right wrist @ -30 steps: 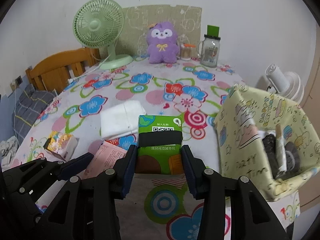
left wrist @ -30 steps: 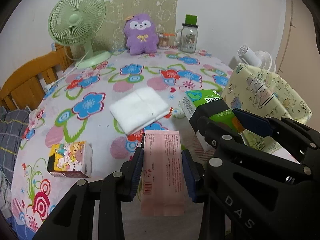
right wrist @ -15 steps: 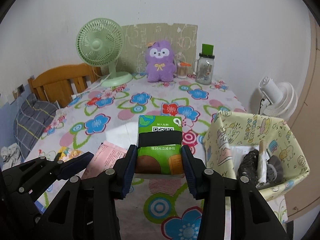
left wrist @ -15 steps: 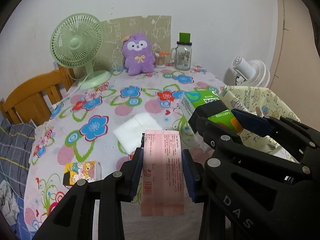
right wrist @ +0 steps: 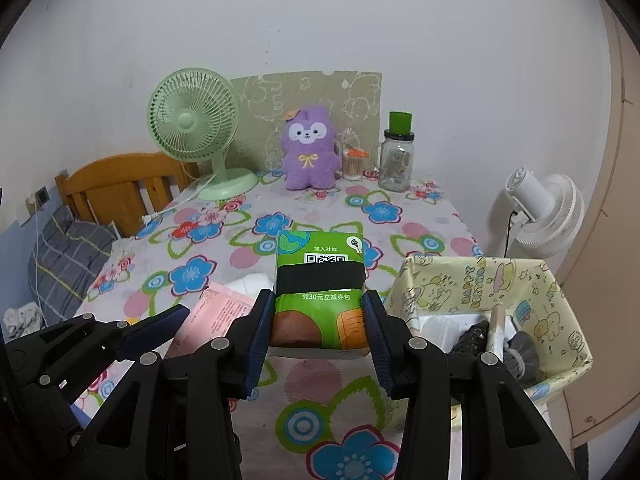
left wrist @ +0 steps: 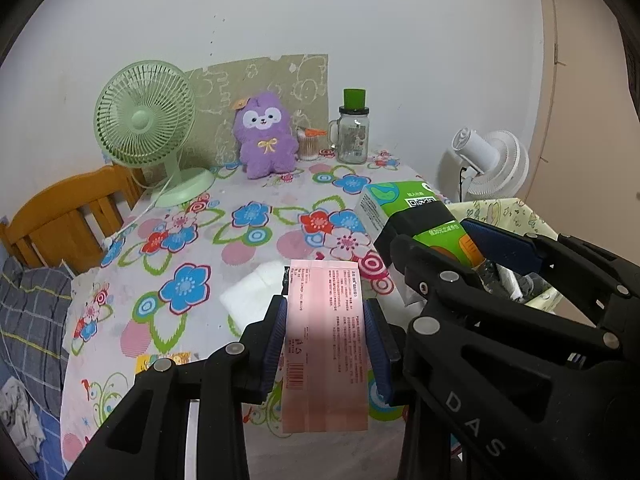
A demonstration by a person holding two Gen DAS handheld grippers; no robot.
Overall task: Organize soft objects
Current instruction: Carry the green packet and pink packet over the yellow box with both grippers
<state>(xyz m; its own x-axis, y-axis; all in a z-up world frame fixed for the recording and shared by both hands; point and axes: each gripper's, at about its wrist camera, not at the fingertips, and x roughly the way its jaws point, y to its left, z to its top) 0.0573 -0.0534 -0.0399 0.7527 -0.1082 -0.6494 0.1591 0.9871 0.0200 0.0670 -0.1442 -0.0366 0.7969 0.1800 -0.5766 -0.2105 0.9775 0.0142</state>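
My left gripper [left wrist: 325, 344] is shut on a flat pink tissue pack [left wrist: 325, 344], held above the flowered table [left wrist: 188, 240]. Beside it on the right, my right gripper [right wrist: 319, 316] is shut on a green tissue pack [right wrist: 320, 280], which also shows in the left wrist view as the green tissue pack [left wrist: 400, 206]. A folded white cloth [left wrist: 256, 292] lies on the table under both packs. A small yellow cartoon tissue pack [left wrist: 162, 360] peeks out by the left finger. A purple plush toy [right wrist: 309, 148] sits at the far edge.
A yellow fabric basket [right wrist: 532, 280] holding dark socks and a roll stands at the table's right side. A green desk fan [right wrist: 192, 128], a glass jar [right wrist: 396, 160] and a white fan [right wrist: 544, 212] stand at the back and right. A wooden chair [right wrist: 116, 184] is at the left.
Both grippers have risen with their packs, so the table looks smaller and farther below. The white cloth and the yellow pack slid lower in view and are partly hidden.
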